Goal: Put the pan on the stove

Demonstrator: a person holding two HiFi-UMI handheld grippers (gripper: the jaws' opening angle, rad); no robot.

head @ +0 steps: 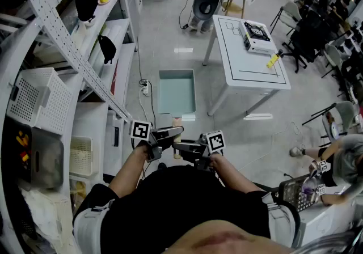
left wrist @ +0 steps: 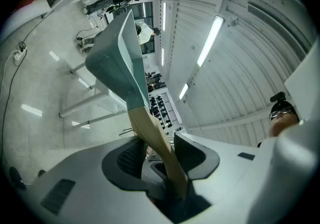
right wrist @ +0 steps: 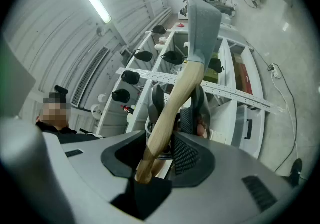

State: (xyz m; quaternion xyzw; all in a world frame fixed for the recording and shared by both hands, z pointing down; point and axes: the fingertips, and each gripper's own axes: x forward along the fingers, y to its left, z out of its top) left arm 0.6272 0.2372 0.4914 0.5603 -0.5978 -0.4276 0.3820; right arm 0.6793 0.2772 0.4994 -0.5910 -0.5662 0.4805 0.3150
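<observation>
You have the square teal pan (head: 176,91) in the air over the pale floor, straight out in front of you, with its hollow facing up at you in the head view. Its pale wooden handle (head: 177,121) points back toward your body, and both tools meet on it.

Your left gripper (left wrist: 161,154) comes in from the left side. Its jaws stand fairly wide and are closed on the wooden handle, which runs up between the two dark pads to the pan body above.

Your right gripper (right wrist: 159,155) comes in from the right side, nearer to you along the handle. Its jaws are also set wide and clamp the same handle. In the right gripper view the handle slants up between the pads, and the left gripper's jaws show just beyond, further up the handle.

The black-and-white portable stove (head: 256,36) sits at the far end of the white tabletop (head: 249,66), ahead of you and to your right, well apart from the pan. White metal shelving (head: 85,40) stands along your left side.
</observation>
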